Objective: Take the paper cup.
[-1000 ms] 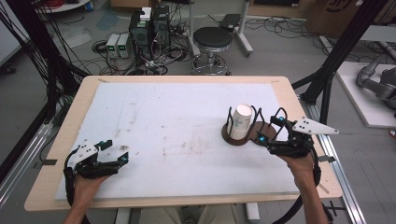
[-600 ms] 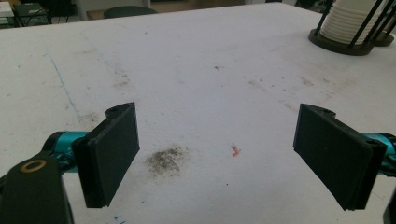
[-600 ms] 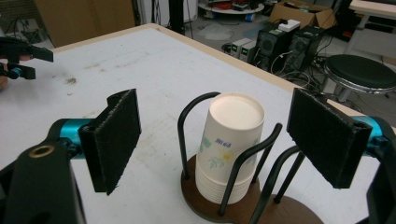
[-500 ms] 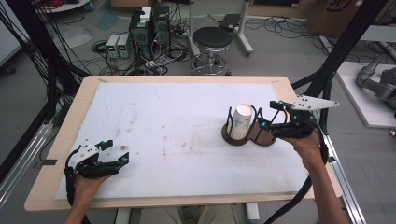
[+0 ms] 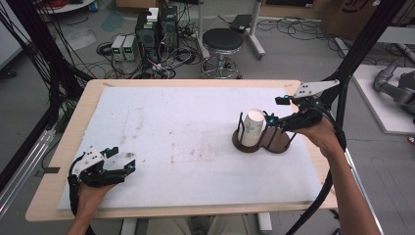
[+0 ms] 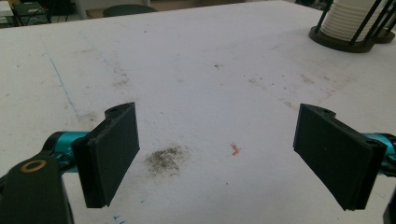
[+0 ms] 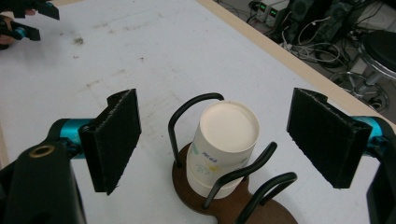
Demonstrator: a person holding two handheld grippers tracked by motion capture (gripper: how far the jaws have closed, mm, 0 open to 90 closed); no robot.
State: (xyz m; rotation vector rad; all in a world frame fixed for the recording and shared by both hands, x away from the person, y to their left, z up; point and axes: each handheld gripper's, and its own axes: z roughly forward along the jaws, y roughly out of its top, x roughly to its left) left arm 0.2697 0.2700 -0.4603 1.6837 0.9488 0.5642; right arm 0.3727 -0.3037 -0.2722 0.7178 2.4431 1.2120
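- Left tongs [image 5: 131, 164] low near table's [image 5: 186, 147] front edge by the person, jaws apart, nothing between; parked.
- Right tongs [image 5: 271, 117] farther off, above & just beside cup stack [image 5: 253, 128], jaws wide apart, empty, no pad touching.
- Cups sit upside-down in left ring of dark wire holder [image 5: 268, 143], right part of table.
- Risk: wire posts [image 7: 187, 112] hug the stack — a pad may catch a post, drag holder or tip it.
- Squeezing hard could crush the thin cup wall or lift several nested cups at once.
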